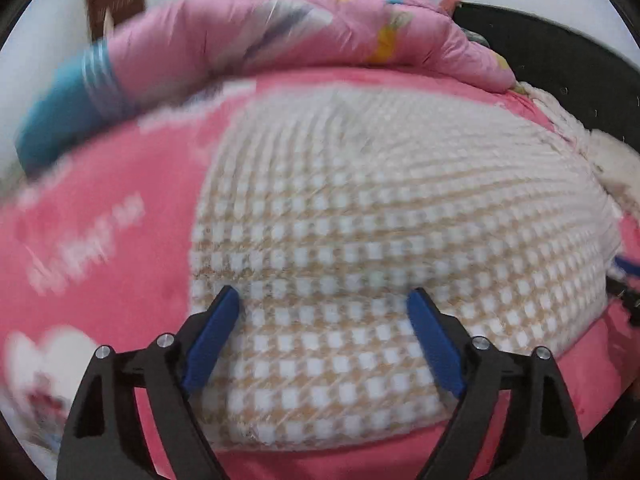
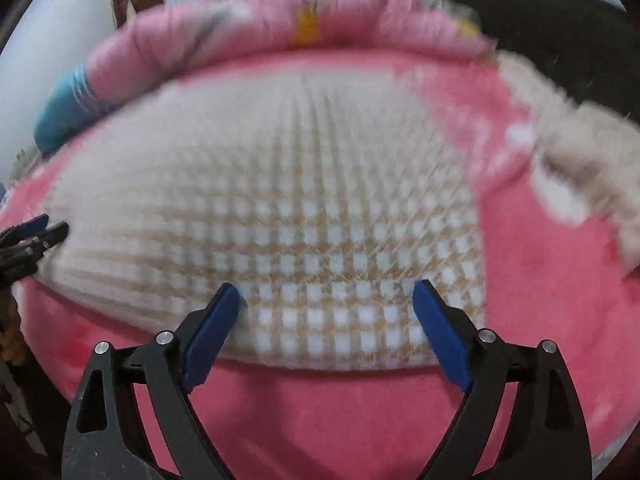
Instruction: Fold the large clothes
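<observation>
A large garment with a tan-and-white check (image 1: 360, 240) (image 2: 288, 220) lies spread flat on a pink printed bed cover (image 1: 100, 240) (image 2: 320, 408). My left gripper (image 1: 322, 304) hovers open over the garment's near left part, with only flat cloth showing between its blue pads. My right gripper (image 2: 326, 300) stands open above the garment's near edge, nothing pinched between its pads. The left gripper's tips (image 2: 44, 232) show at the left rim of the right wrist view, by the garment's left edge. Both views are blurred.
A rolled pink quilt (image 1: 300, 32) (image 2: 280, 20) lies along the far side of the bed, with a blue striped cloth (image 1: 72, 100) (image 2: 68, 100) at its left end. A cream fluffy item (image 2: 592, 160) (image 1: 616, 160) lies at the right. A dark bed frame (image 1: 560, 60) is behind.
</observation>
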### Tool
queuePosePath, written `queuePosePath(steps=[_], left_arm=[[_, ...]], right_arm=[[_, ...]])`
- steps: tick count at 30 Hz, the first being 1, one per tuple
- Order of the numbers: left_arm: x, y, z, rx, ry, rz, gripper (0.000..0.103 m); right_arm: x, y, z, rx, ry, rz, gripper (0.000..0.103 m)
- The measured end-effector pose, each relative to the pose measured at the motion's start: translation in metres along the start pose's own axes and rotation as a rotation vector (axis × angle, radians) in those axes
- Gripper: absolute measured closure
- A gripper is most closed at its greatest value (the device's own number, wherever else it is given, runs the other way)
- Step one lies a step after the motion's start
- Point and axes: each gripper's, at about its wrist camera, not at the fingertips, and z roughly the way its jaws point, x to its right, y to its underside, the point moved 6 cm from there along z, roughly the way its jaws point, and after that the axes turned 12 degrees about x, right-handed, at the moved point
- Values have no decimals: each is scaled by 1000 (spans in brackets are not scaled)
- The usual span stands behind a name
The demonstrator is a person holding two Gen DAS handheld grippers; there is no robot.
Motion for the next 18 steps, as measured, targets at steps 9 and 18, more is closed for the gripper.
queuePosePath(steps=[9,18], left_arm=[[49,-27,-54,133,109,56,13],[59,11,-31,14,57,18,6]], right_arm=[[-67,-32,-49,114,-97,-66,18],[-55,-8,-35,60,-85,-54,16]])
